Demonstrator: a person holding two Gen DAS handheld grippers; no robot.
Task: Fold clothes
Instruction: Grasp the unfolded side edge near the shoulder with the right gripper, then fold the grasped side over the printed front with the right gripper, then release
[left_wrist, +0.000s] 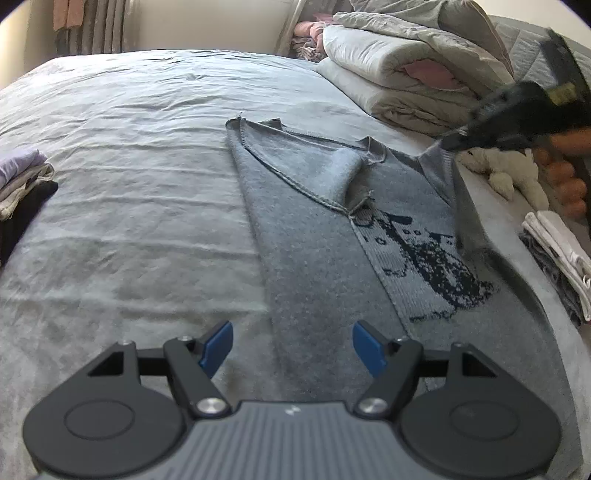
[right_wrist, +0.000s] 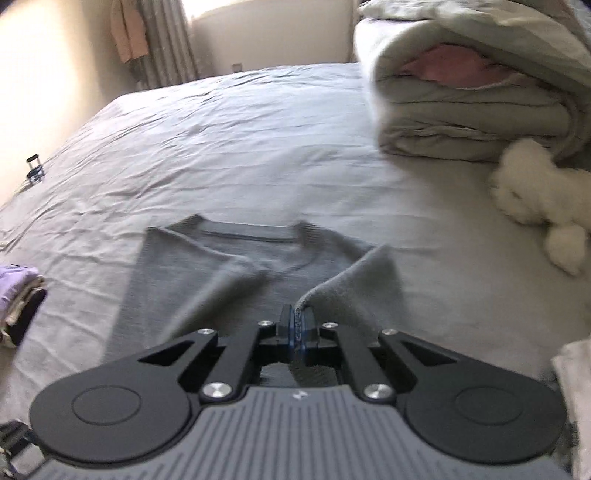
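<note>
- Bed (left_wrist: 129, 155): wrinkled grey sheet across its whole top.
- Duvet (left_wrist: 406, 66), folded and bulky, at the far right corner.
- White plush toy (right_wrist: 535, 199) just beside the duvet, by the right edge.
- Folded pile (left_wrist: 22, 184) on the left edge, lilac piece on top.
- Folded whites (left_wrist: 561, 251) on the right edge.
- Curtain (right_wrist: 166, 44) against the far wall.

A bed (left_wrist: 129, 155) under a wrinkled pale sheet carries a grey sweater (left_wrist: 314, 251), folded bedding (left_wrist: 399, 74), a white plush toy (left_wrist: 513, 173) and small clothes stacks at both sides.
</note>
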